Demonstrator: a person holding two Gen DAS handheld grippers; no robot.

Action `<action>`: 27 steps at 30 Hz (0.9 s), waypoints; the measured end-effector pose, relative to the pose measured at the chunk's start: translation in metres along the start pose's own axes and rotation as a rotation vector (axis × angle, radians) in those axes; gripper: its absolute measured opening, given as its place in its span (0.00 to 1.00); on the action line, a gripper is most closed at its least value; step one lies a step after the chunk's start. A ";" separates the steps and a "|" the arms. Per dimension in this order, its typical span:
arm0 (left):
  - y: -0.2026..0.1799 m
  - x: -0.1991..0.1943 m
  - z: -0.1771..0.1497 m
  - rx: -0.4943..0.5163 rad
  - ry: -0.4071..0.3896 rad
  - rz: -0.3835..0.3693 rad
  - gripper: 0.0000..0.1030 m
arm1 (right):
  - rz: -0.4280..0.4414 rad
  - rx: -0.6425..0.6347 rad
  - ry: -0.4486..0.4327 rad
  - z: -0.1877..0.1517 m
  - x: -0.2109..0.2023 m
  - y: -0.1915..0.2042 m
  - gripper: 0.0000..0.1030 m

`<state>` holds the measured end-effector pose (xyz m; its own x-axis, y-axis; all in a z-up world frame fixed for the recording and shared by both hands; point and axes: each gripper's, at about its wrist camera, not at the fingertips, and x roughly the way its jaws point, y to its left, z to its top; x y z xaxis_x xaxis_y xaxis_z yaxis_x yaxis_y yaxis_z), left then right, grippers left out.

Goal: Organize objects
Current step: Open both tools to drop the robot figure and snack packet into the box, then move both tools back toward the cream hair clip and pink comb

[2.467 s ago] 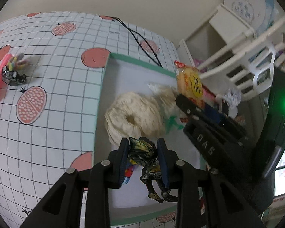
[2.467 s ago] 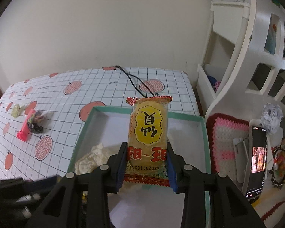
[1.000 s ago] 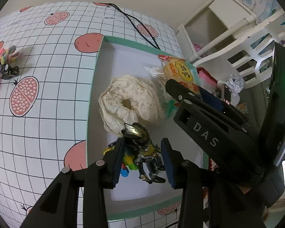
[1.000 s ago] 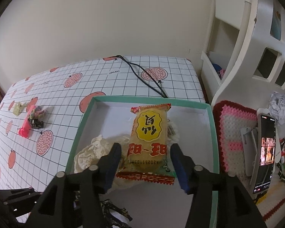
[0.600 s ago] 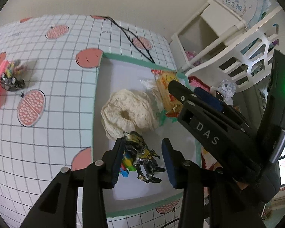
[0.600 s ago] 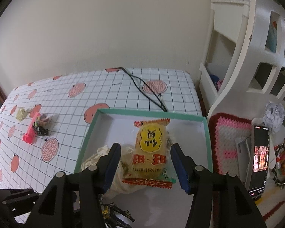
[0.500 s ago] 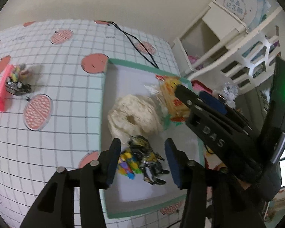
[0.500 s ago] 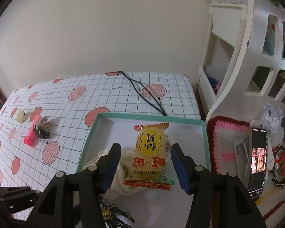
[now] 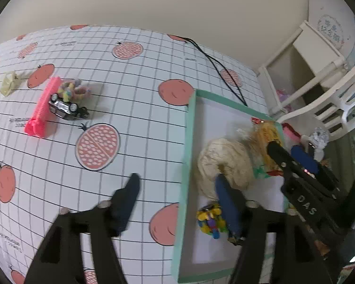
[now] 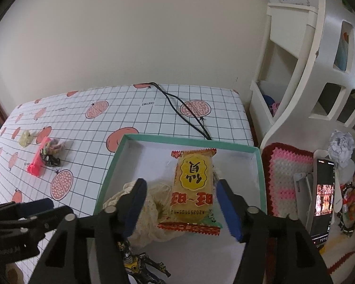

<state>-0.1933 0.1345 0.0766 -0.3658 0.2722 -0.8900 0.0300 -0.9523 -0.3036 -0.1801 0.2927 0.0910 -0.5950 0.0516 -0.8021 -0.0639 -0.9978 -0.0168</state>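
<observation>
left claw [image 9: 177,189] astride box rim [image 9: 186,156]

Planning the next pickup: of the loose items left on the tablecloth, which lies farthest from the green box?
The pale yellowish clip, beyond the pink comb, black toy car and hair ties.

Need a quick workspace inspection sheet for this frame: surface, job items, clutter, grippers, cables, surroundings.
Surface: tablecloth, white grid with red fruit prints.
Job's things: green-rimmed box holds snack packet, cream knit bundle, dark action figure and a small colourful toy. Still out on the cloth: pink comb, toy car, hair ties, pale small item.
Clutter: nothing seen.
Grippers: left gripper open, jaws just widened, nothing between them; right gripper open, straddling the packet, pads clear.
Cables: black cable runs across the cloth to the box's far edge.
Surroundings: white shelf, crochet mat, phone.
</observation>
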 end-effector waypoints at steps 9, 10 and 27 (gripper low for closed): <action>0.007 0.003 0.000 -0.031 -0.031 0.036 1.00 | -0.015 0.006 -0.005 -0.001 0.001 -0.002 0.88; 0.007 0.003 0.001 -0.036 -0.036 0.036 1.00 | -0.013 0.007 -0.006 -0.001 0.001 -0.003 0.91; 0.015 0.002 0.004 -0.046 -0.066 0.070 1.00 | -0.015 0.011 -0.015 0.000 0.003 -0.004 1.00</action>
<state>-0.1970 0.1205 0.0716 -0.4221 0.1944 -0.8854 0.0996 -0.9609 -0.2585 -0.1820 0.2970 0.0889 -0.6062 0.0677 -0.7924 -0.0817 -0.9964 -0.0226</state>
